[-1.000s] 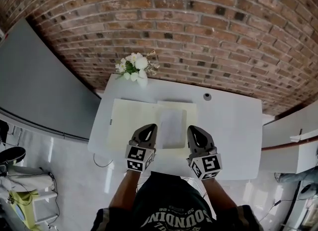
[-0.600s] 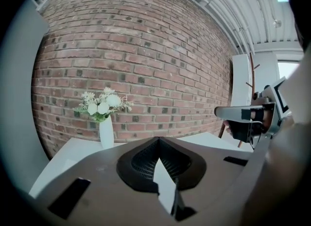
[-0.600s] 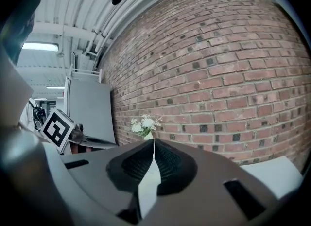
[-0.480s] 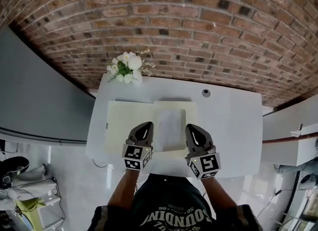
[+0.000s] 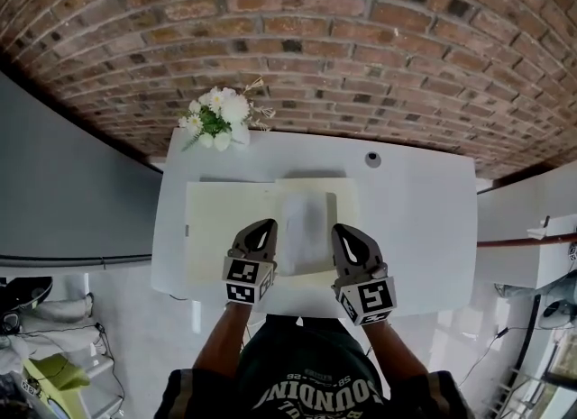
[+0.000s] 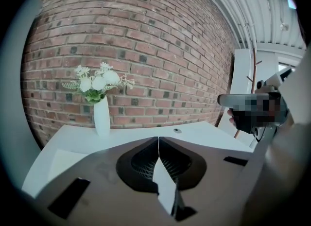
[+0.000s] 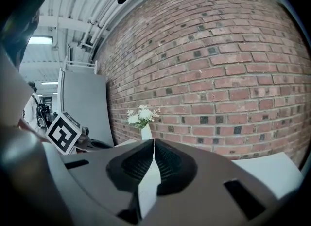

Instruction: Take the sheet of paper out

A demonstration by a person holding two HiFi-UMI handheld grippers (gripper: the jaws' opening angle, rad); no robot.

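A pale yellow folder [image 5: 230,219] lies open on the white table [image 5: 415,219]. On its right half rests a whitish sheet of paper [image 5: 302,221], apparently inside a clear sleeve. My left gripper [image 5: 263,230] hovers at the sheet's left edge and my right gripper [image 5: 343,232] at its right edge, both above the table's near side. In the left gripper view the left gripper [image 6: 158,145] has its jaws pressed together with nothing between them. The right gripper [image 7: 153,147] looks the same in its own view.
A white vase of white flowers [image 5: 216,120] stands at the table's far left corner, against the brick wall [image 5: 361,57]. A small round grommet [image 5: 372,159] sits far right of the folder. A grey panel [image 5: 63,183] stands left of the table.
Both grippers stay on either side of the sheet, still shut. The head view has shifted a little, so the table sits slightly higher and further left in the frame.
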